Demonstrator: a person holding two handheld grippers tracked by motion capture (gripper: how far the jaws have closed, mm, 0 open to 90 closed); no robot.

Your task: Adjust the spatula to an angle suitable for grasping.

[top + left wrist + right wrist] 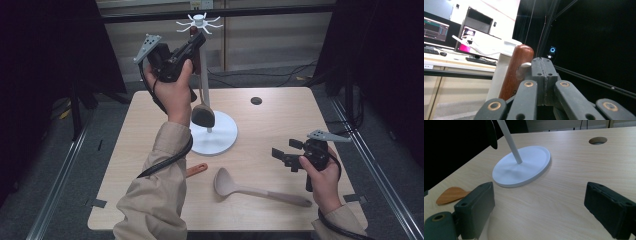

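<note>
A white utensil stand (220,137) with hook arms at its top (199,21) stands mid-table. A wood-handled spoon (203,116) with a dark head hangs from it. My left gripper (199,39) is raised to the stand's top. In the left gripper view its jaws (543,67) are pressed together with nothing between them. The spoon's brown handle end (517,70) sits on a white hook just to their left. My right gripper (282,156) hovers open low over the table's right side, empty (539,207). A taupe ladle (250,189) lies near the front edge.
An orange spatula (196,170) lies partly under the left sleeve; its blade (450,195) shows in the right gripper view. A round cable hole (256,100) is in the table's back. The stand's base (524,167) lies ahead of the right jaws. Black curtains flank the table.
</note>
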